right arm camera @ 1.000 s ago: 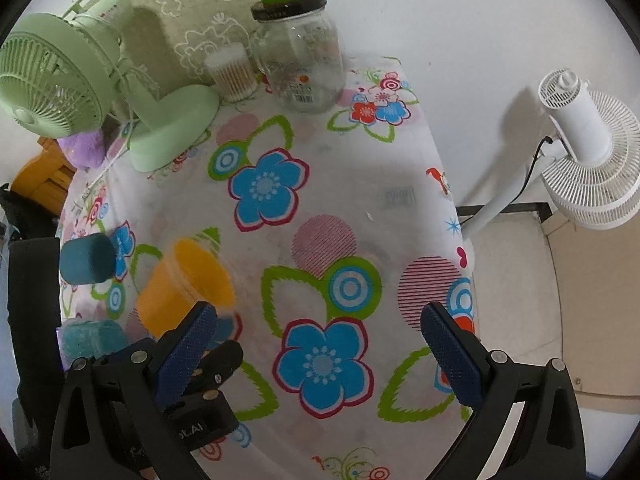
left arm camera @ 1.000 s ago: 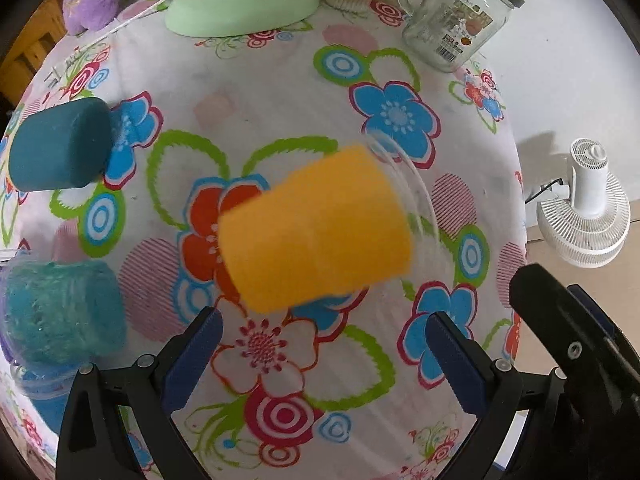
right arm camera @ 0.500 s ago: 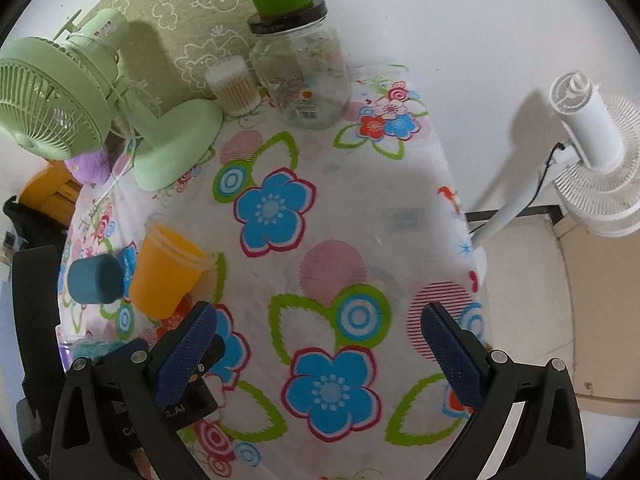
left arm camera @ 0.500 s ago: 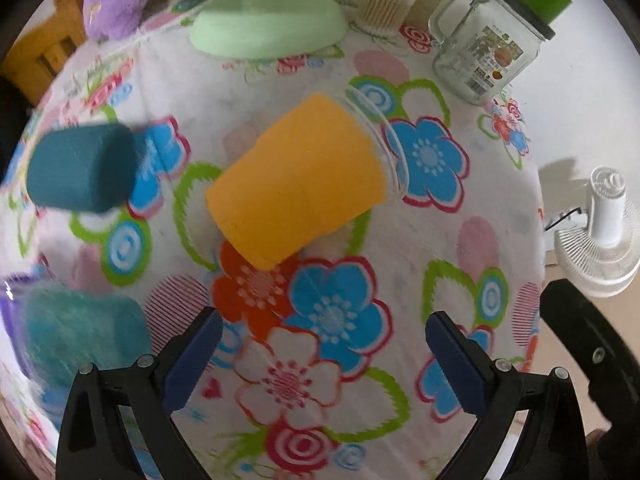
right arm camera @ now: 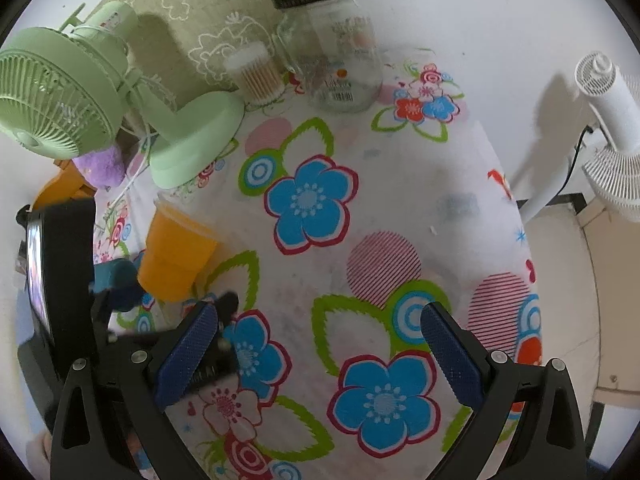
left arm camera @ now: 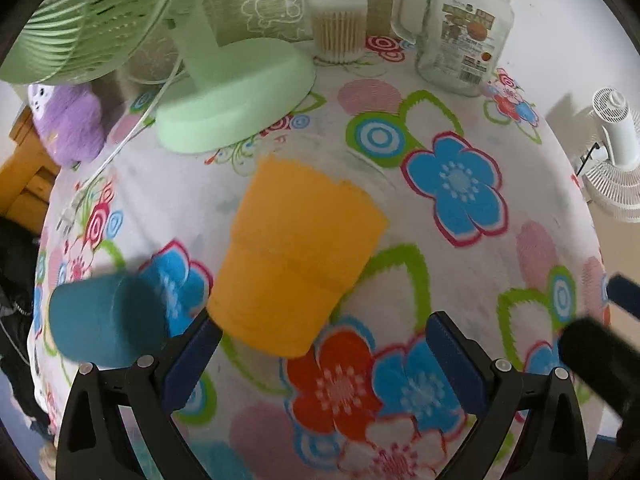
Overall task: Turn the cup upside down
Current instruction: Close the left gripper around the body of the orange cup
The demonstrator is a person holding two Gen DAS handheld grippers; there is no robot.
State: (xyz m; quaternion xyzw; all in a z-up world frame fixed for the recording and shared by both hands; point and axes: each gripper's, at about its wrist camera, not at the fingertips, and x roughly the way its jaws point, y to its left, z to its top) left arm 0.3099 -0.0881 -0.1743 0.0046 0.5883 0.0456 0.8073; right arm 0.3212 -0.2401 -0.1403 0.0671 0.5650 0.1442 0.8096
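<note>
An orange cup (left arm camera: 296,256) is on the flowered tablecloth (left arm camera: 460,240), tilted with its clear rim toward the back and its base toward my left gripper. It is blurred. My left gripper (left arm camera: 320,344) is open, just in front of the cup's base, not touching it. The cup also shows in the right wrist view (right arm camera: 176,248), at left. My right gripper (right arm camera: 316,344) is open and empty over the cloth, to the right of the cup.
A teal cup (left arm camera: 108,316) lies on its side left of the orange cup. A green desk fan (left arm camera: 224,80), a toothpick holder (left arm camera: 340,28), a glass jar (left arm camera: 464,32) and a purple plush (left arm camera: 68,120) stand at the back. A white floor fan (right arm camera: 608,128) is right of the table.
The orange cup has swung from lying on its side to nearly upright, rim toward the back. The left gripper's view has tipped up toward the back of the table. Both jaws stay open.
</note>
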